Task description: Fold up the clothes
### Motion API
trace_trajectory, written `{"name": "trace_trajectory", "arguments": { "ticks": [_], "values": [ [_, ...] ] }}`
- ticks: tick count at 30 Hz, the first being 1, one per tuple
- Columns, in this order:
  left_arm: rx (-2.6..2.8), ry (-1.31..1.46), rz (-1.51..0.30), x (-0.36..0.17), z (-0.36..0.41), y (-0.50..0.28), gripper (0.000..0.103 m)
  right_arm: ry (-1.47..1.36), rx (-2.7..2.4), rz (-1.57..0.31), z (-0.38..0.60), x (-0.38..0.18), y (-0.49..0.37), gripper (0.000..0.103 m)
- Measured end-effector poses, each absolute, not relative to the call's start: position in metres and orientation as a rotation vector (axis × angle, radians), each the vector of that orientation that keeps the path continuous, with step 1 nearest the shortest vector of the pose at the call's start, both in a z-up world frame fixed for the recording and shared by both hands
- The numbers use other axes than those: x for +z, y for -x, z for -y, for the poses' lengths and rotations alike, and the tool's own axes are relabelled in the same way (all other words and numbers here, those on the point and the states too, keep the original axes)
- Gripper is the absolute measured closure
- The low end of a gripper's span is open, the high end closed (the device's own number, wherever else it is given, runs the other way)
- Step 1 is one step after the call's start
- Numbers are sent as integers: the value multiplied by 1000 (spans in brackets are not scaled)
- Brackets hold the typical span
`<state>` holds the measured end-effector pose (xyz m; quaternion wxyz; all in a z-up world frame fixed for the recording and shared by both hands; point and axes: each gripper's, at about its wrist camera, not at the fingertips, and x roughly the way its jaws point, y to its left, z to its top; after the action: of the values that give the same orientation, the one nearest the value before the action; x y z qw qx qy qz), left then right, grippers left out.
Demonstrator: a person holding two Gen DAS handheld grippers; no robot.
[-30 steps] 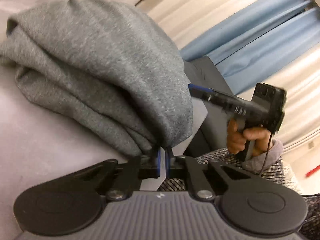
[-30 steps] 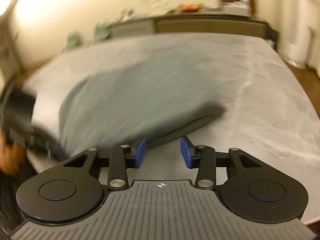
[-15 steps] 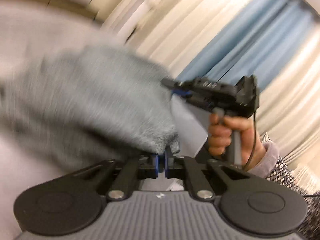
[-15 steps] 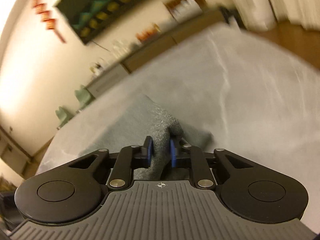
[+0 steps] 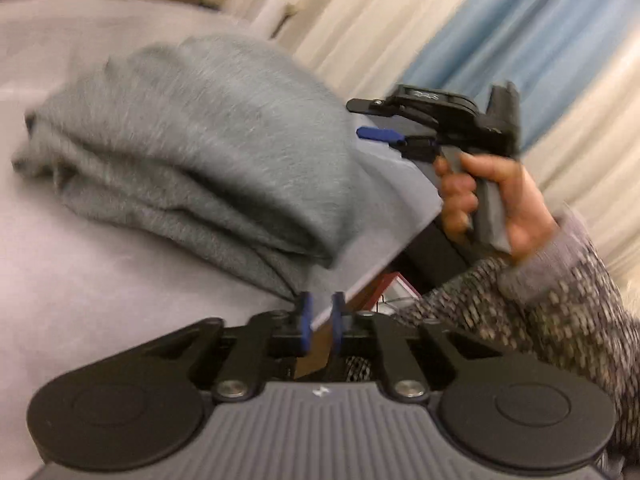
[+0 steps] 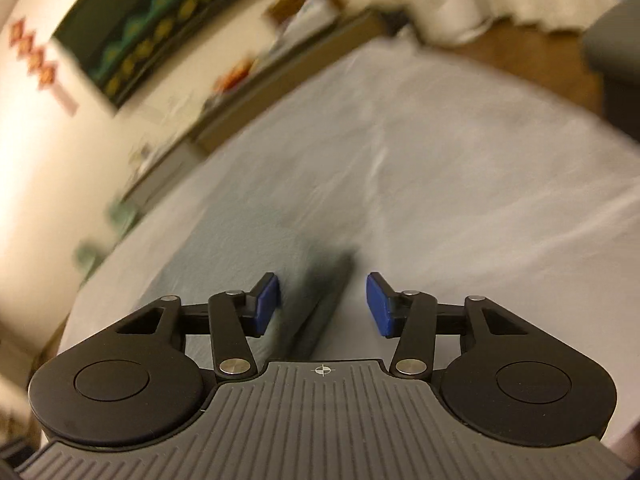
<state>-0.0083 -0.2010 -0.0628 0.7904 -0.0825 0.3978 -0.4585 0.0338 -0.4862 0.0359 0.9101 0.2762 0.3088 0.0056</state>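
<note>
Sweater (image 5: 208, 152) lies bunched on the table (image 5: 100, 280); the left view shows the left gripper (image 5: 319, 316) slightly parted beside its hem, while the right view alone shows the right gripper (image 6: 322, 305) wide apart, empty.

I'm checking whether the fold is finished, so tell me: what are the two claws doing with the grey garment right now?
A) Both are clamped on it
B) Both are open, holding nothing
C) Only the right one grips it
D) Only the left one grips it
B: the left claw has a gap between its blue pads, and the right claw is spread wide, while the grey garment lies on the table.
</note>
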Motion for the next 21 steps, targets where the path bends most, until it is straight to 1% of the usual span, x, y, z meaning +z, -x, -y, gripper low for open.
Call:
{"name": "trace_trajectory", "arguments": {
  "ticks": [1, 3, 4, 5, 6, 7, 9, 10, 11, 12, 13, 18, 19, 21],
  "values": [
    [-1018, 169, -807, -54, 193, 15, 88, -525, -31, -595, 486, 44, -28, 59],
    [-1042, 168, -677, -33, 185, 25, 82, -440, -34, -503, 480, 61, -13, 60],
    [-1015, 153, -616, -24, 185, 25, 70, -415, 10, -483, 473, 65, -10, 60],
    [-967, 139, -616, -26, 190, 15, 64, -384, 62, -489, 461, 65, -13, 60],
    [-914, 127, -633, -33, 195, 1, 64, -352, 114, -495, 448, 66, -15, 60],
    [-862, 116, -649, -39, 200, -13, 66, -315, 159, -504, 436, 66, -19, 60],
    [-781, 90, -690, -52, 207, -36, 74, -202, 192, -555, 408, 62, -34, 62],
    [-760, 77, -718, -60, 209, -45, 92, -154, 182, -590, 398, 58, -41, 62],
    [-739, 63, -746, -67, 210, -53, 95, -110, 170, -623, 388, 55, -49, 62],
    [-717, 49, -774, -75, 212, -62, 96, -86, 153, -655, 383, 50, -54, 62],
    [-696, 35, -802, -82, 214, -70, 99, -62, 137, -687, 377, 46, -60, 62],
    [-572, -133, -734, -81, 190, -98, 99, -87, 146, -732, 352, 45, -79, 53],
    [-514, -144, -732, -79, 176, -115, 99, -108, 169, -735, 346, 45, -85, 53],
    [-418, -165, -727, -70, 154, -141, 99, -154, 246, -740, 333, 45, -94, 47]
  ]
}}
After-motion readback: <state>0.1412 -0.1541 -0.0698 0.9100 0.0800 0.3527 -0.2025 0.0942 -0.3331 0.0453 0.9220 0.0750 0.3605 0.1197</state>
